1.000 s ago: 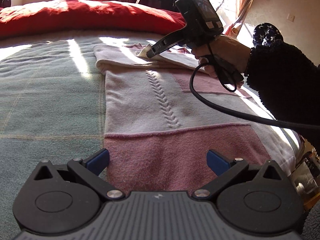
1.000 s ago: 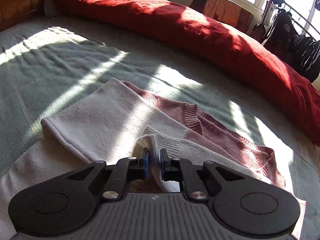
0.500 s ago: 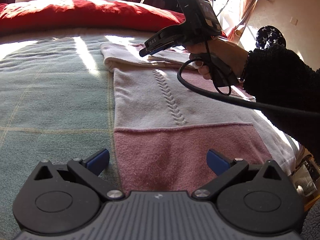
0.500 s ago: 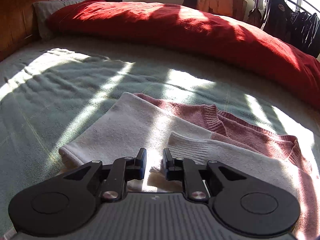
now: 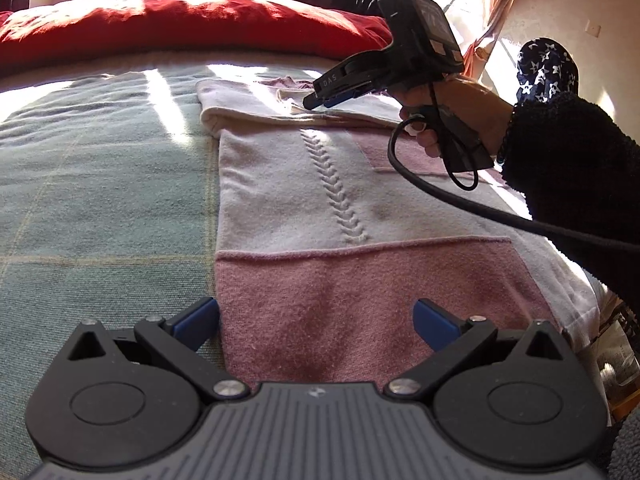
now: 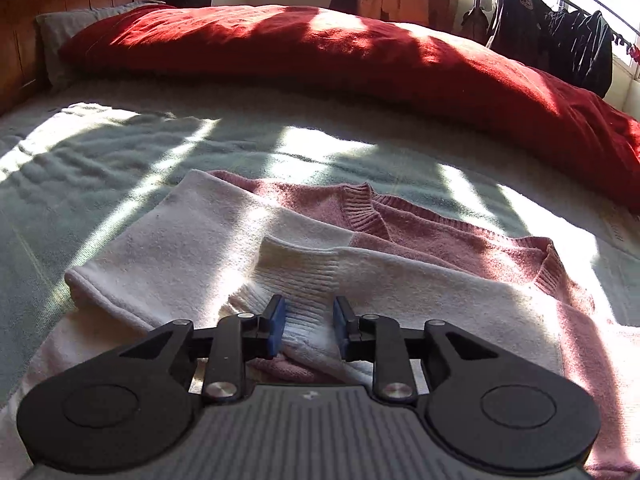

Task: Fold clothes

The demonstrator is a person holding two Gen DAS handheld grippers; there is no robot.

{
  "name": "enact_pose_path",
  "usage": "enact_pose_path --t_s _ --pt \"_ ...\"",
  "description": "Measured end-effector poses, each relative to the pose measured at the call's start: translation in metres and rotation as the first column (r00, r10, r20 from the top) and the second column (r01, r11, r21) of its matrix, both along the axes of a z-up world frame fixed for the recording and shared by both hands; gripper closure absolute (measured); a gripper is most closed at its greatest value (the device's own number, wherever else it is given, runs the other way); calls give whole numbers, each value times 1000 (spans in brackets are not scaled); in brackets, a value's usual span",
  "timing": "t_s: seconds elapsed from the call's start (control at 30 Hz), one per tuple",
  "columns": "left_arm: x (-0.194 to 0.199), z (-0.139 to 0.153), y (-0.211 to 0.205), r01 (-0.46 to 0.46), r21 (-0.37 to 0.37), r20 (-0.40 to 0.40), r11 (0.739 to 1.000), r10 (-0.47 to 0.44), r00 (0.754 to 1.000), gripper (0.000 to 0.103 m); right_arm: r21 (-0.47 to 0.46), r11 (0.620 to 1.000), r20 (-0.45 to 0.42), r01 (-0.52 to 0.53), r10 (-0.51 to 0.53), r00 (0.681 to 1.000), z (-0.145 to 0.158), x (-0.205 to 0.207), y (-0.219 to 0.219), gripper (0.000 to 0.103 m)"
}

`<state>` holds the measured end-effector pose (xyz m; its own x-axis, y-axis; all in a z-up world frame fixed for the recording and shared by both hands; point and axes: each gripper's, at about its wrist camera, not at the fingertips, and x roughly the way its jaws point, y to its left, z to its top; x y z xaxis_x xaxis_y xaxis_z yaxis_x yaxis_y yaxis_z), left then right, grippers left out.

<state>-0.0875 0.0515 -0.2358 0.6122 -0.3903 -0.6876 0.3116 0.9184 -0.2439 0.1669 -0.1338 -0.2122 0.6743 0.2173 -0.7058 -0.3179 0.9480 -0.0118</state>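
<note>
Left tool [image 5: 316, 322] was spread wide, empty, over the sweater [image 5: 320, 208] hem. Right tool [image 6: 306, 322] was part open above the sleeve cuff [image 6: 296, 268], gripping nothing. Sweater lay flat on the bed [image 5: 100, 184], sleeves folded across. My read: sleeves done; next, body fold from hem.

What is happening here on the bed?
A person is folding a pink and white sweater on the bed with two handheld grippers. The sleeves already lie folded across its top. The right gripper is open just above a sleeve cuff, holding nothing. The left gripper is open wide over the pink hem.
</note>
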Motion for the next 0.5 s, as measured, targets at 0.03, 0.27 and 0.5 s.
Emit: enact_pose_path --t_s 0.03,0.27,0.5 --pt "0 0 -1 -2 3 0 1000 2 1000 1 22 1000 5 -4 4 1000 7 -1 -5 71" --pt "8 2 -9 5 27 8 1000 -5 1000 1 32 984 20 176 -177 984 16 -12 -93 61" --pt "9 23 -13 2 61 71 998 -6 997 1 144 964 -50 225 -220 974 -14 -33 -164 55"
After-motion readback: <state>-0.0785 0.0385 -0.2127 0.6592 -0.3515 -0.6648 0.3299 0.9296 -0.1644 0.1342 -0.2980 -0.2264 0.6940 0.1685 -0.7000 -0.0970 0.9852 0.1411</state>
